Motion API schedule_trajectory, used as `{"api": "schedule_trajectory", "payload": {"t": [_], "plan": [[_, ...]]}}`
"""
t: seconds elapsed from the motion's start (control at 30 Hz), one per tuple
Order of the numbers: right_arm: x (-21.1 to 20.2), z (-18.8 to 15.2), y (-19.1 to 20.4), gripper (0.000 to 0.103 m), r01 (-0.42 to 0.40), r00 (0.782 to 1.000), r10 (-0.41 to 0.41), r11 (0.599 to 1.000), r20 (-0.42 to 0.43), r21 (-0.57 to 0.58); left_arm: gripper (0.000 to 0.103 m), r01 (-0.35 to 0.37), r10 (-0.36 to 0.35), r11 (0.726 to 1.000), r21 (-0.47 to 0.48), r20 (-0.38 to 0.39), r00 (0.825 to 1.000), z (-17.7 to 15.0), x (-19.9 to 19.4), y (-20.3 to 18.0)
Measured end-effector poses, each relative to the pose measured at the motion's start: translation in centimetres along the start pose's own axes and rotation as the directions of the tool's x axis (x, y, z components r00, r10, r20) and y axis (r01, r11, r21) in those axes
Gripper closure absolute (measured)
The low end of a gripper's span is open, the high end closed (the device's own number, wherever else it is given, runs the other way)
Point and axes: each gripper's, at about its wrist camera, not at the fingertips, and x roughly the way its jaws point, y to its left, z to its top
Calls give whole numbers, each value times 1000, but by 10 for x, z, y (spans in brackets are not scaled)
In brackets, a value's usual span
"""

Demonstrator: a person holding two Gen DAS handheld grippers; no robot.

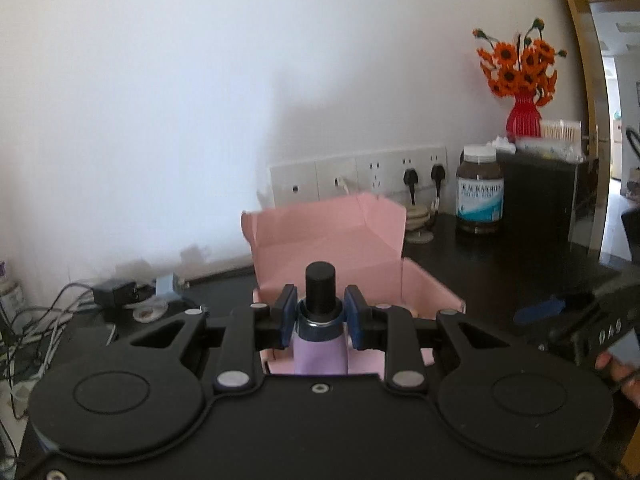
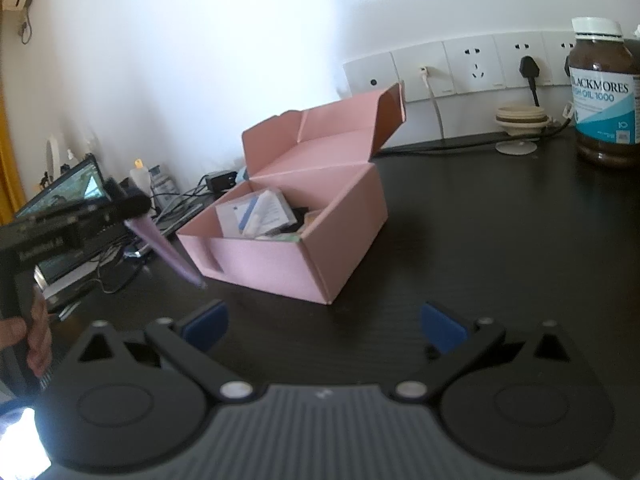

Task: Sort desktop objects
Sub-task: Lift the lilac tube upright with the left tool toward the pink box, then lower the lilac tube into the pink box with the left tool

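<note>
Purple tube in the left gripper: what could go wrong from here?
1. The left gripper pinches the purple tube only near its black cap; the long body hangs free and could swing or slip.
2. The pink box already holds papers, so the tube may land on top and stick out.
3. The tube's tail could catch the box's near wall on entry.

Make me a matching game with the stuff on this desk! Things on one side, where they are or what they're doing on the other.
Things:
1. purple tube
2. pink box
3. brown bottle
4. right gripper

States:
A. open, holding nothing
B. pinched in the left gripper
C. lid up, papers inside
D. white cap on, standing by the wall sockets

Pairs: 1-B, 2-C, 3-D, 4-A
</note>
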Motion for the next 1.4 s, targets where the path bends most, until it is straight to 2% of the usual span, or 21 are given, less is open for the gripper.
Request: {"api": "schedule_trajectory", "payload": {"t": [0.17,0.3,0.63,0.77,1.23,1.4], "plan": [[-1,0,0,1,-4,1000,4,1000,3,3,77,-12,12,1000,7,60,998,23,-1,1],[-1,0,-1,1,-9,1000,9,1000,5,8,77,-20,20,1000,4,71,997,35,9,4],[-2,-1,-1,1,-13,1000,13,1000,7,10,77,-1,2,1000,-8,42,999,38,48,3],[-2,-1,-1,1,-9,1000,9,1000,7,12,77,26,-25,998,-62,20,999,35,60,8],[-1,0,-2,1,-13,1000,13,1000,4,13,77,-10,12,1000,28,-73,997,19,59,22],[-2,-1,-3,1,-15,1000,15,1000,6,14,77,-5,8,999,47,-82,997,20,63,19]]}}
